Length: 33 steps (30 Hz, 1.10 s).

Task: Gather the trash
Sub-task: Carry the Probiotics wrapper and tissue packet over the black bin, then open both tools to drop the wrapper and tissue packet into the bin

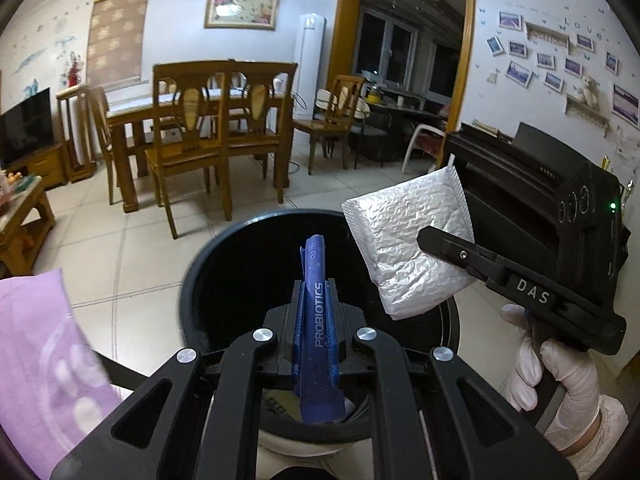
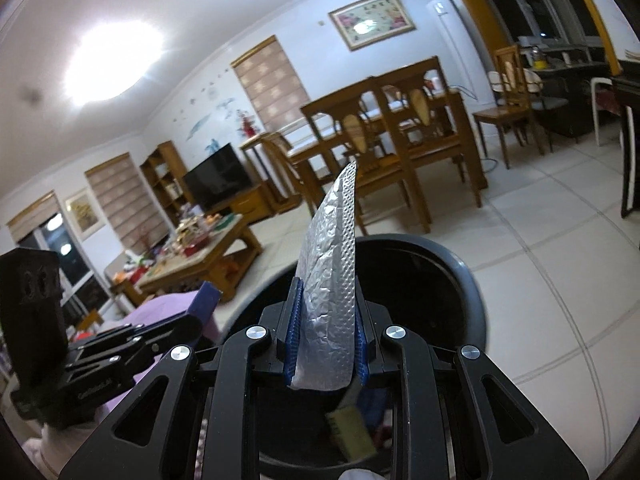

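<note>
A blue probiotics sachet (image 1: 317, 312) stands upright between the pads of my left gripper (image 1: 316, 300), which is shut on it above the black trash bin (image 1: 208, 264). To the right in the left wrist view, my right gripper (image 1: 444, 248) holds a crinkled silver foil packet (image 1: 408, 248) over the bin's right rim; a gloved hand (image 1: 560, 376) grips its handle. In the right wrist view the foil packet (image 2: 330, 288) is pinched between the blue pads of my right gripper (image 2: 328, 336), above the bin (image 2: 464, 280). The left gripper (image 2: 176, 324) with the sachet's blue tip (image 2: 206, 298) shows at lower left.
Some trash lies at the bin's bottom (image 2: 352, 428). A purple cloth (image 1: 44, 360) is at the left. Wooden dining table and chairs (image 1: 208, 128) stand beyond on the tiled floor (image 1: 120, 248). A low coffee table (image 2: 200, 256) holds clutter; a black piano (image 1: 520, 168) stands right.
</note>
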Motion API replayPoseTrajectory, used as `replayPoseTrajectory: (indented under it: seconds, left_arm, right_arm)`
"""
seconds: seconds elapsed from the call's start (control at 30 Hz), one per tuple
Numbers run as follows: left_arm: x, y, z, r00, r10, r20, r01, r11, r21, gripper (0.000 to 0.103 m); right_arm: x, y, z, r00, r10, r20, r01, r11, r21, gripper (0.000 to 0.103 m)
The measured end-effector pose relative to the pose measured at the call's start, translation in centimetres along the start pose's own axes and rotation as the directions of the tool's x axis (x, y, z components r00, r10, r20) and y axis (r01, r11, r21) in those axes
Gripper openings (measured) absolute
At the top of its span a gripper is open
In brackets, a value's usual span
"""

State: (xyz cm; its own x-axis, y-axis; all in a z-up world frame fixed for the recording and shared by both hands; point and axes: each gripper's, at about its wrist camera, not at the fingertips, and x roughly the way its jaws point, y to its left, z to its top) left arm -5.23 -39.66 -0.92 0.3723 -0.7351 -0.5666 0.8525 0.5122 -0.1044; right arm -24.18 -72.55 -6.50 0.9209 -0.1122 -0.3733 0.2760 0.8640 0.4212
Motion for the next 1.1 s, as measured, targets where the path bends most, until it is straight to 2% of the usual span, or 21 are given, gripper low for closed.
replayPoseTrajectory:
  seconds: [0.2, 0.77, 0.93, 0.97, 1.0, 1.03, 1.07, 1.1]
  left_arm:
    - [1.6, -0.8, -0.1, 0.999, -0.008, -0.034, 0.009, 1.0, 0.011, 0.011]
    - [3.5, -1.2, 0.2, 0.996, -0.004, -0.085, 0.007, 1.0, 0.03, 0.013]
    - [3.7, -1.1, 0.2, 0.996, 0.005, -0.09, -0.002, 0.999, 0.035, 0.014]
    - [3.8, -1.1, 0.2, 0.996, 0.008, -0.091, -0.005, 0.999, 0.035, 0.014]
    - [3.8, -1.1, 0.2, 0.996, 0.014, -0.092, -0.011, 0.999, 0.034, 0.015]
    - [3.8, -1.1, 0.2, 0.995, 0.017, -0.094, -0.014, 0.999, 0.032, 0.018]
    - [3.8, -1.0, 0.2, 0.995, 0.022, -0.094, -0.019, 0.999, 0.029, 0.031]
    - [3.7, -1.1, 0.2, 0.996, 0.029, -0.089, -0.027, 0.999, 0.029, 0.051]
  right_arm:
    - [0.6, -2.7, -1.0, 1.0, -0.028, -0.003, 0.029, 0.999, 0.031, 0.022]
    - [2.7, -2.2, -1.9, 0.998, -0.054, -0.022, 0.055, 0.998, 0.042, 0.023]
    - [2.7, -1.6, -2.1, 0.998, -0.055, -0.018, 0.056, 0.997, 0.05, 0.03]
    - [2.8, -1.6, -2.2, 0.998, -0.055, -0.018, 0.056, 0.997, 0.052, 0.038]
    - [2.9, -1.6, -2.2, 0.998, -0.055, -0.018, 0.056, 0.997, 0.053, 0.048]
    - [2.8, -1.6, -2.3, 0.998, -0.054, -0.015, 0.055, 0.997, 0.055, 0.052]
    - [2.8, -1.6, -2.4, 0.999, -0.052, -0.011, 0.053, 0.997, 0.059, 0.055]
    - [2.7, -1.5, -2.4, 0.999, -0.051, -0.005, 0.052, 0.997, 0.059, 0.055]
